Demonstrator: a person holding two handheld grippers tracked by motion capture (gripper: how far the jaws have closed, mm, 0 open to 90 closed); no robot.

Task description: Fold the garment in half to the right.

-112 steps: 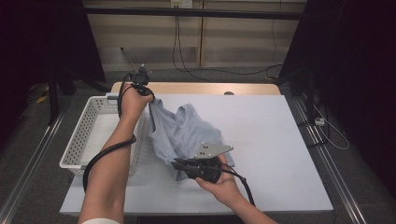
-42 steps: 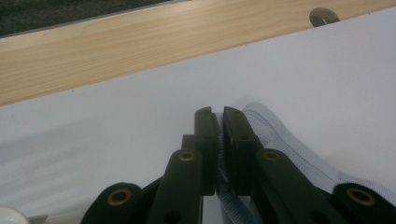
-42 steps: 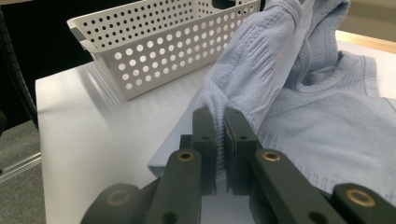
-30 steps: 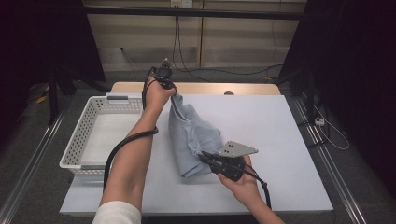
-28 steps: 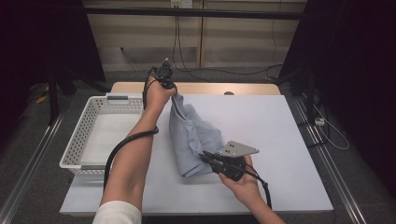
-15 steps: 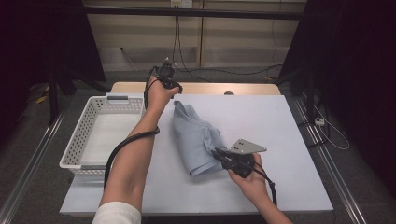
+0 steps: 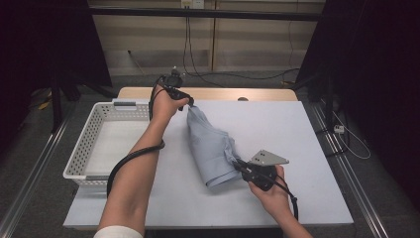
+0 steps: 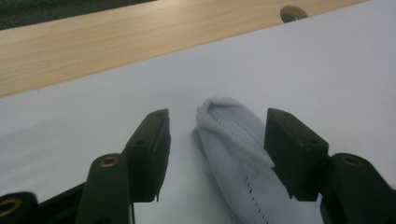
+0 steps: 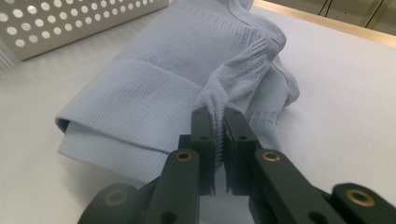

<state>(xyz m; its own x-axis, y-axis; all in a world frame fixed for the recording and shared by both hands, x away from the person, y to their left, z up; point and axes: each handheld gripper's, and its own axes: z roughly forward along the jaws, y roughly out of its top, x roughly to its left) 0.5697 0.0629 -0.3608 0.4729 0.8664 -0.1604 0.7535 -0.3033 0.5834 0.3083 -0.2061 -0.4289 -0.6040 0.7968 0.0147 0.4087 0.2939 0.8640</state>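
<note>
I see the light blue knit garment (image 7: 213,148) lying folded lengthwise on the white table top (image 7: 307,129), running from the far side toward me, just right of the white perforated basket (image 7: 86,148).

My left gripper (image 7: 189,102) sits at the garment's far end. Its jaws have just been opening; in the left gripper view (image 8: 215,135) they stand apart with the fabric tip (image 8: 224,116) lying between them, pads not pressing on it. So the left one is released, cloth resting on the table.

My right gripper (image 7: 236,162) is at the near end, on the right edge of the fold. In the right gripper view (image 9: 218,130) the jaws are clenched on a bunched ridge of ribbed fabric (image 9: 217,100), pinched tight between the pads. The folded hem (image 9: 107,135) lies flat to the left of the jaws, basket wall (image 9: 70,23) behind it.

The wooden table edge (image 8: 116,51) runs beyond the white sheet at the far side.
</note>
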